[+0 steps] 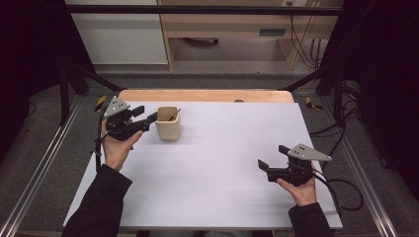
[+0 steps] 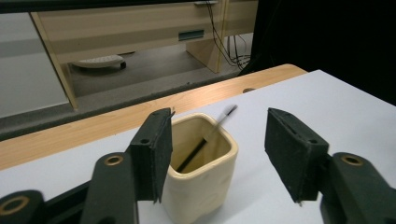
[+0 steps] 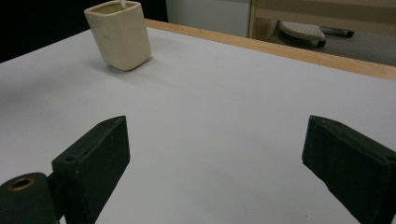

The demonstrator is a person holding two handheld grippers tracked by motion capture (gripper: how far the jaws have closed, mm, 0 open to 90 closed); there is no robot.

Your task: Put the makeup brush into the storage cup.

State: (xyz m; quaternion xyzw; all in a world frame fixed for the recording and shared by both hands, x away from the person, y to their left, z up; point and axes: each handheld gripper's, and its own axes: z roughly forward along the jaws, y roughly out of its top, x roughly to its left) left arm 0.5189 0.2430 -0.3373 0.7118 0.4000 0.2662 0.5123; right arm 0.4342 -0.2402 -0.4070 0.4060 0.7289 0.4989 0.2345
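Cream-coloured ceramic forms the square cup (image 2: 201,172), which is seen upright on the white table cover (image 1: 222,168), just ahead of the left gripper (image 2: 217,154) and slightly towards its left jaw. A thin dark stick (image 2: 205,142) is leaned inside the cup, with its tip raised above the rim on the side away from the jaws. The left gripper's jaws are parted, and nothing is pressed by either pad; the left pad is seen over the near left edge of the cup, while the right pad is held well clear of the cup's right side. Whether the left pad touches the rim cannot be told. In the high view the left gripper (image 1: 150,117) is pointed at the cup (image 1: 168,123) from the side, carried by the person's left hand (image 1: 117,145).

The right gripper (image 3: 215,163) is held with its jaws spread wide, and only bare table cover is seen between them. From these jaws the cup (image 3: 119,35) is seen far ahead and off beyond the left jaw, well apart. In the high view the right gripper (image 1: 271,157) is carried low over the cover by the right hand (image 1: 299,187).
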